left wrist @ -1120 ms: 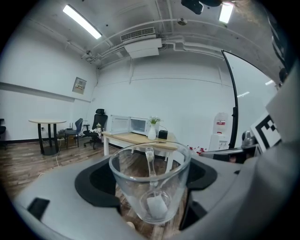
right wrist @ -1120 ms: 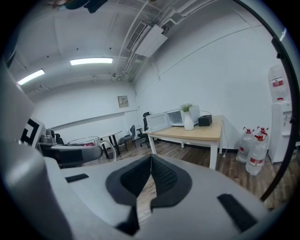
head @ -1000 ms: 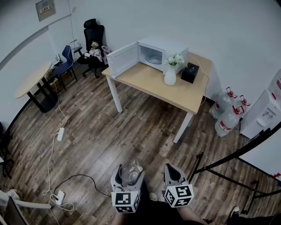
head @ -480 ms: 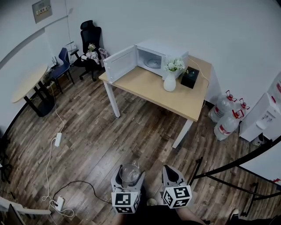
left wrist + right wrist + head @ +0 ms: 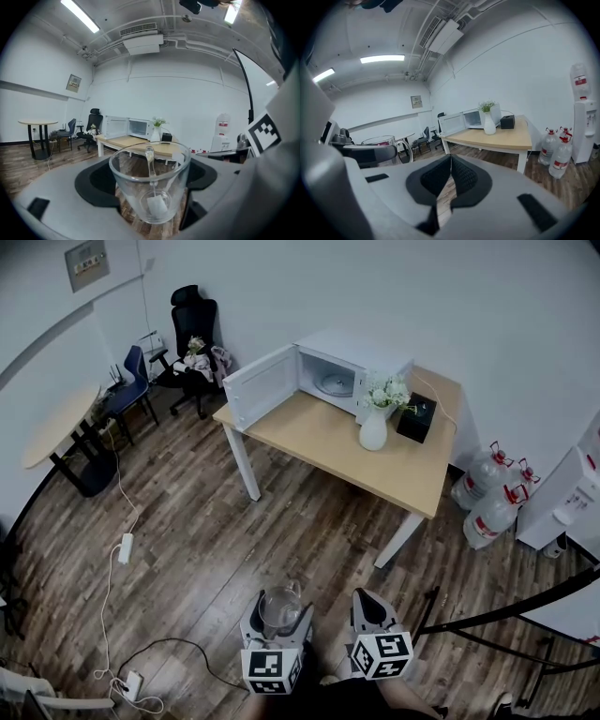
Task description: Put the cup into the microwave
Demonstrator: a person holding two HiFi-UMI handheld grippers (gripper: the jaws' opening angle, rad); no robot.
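Observation:
A clear glass cup with a tea bag in its bottom sits upright between the jaws of my left gripper, which is shut on it. From above, the cup is near the bottom middle, over the wooden floor. My right gripper is beside it, shut, with nothing between its pads. The white microwave stands on the far left end of the wooden table, its door swung open to the left and its inside showing. It is well ahead of both grippers.
A white vase of flowers and a black box stand on the table right of the microwave. Water bottles and a dispenser line the right wall. Chairs, a round table and floor cables lie left.
The table and microwave have shifted slightly right and lower in the head view. Both grippers stay as they were, with the cup still held in the left one.

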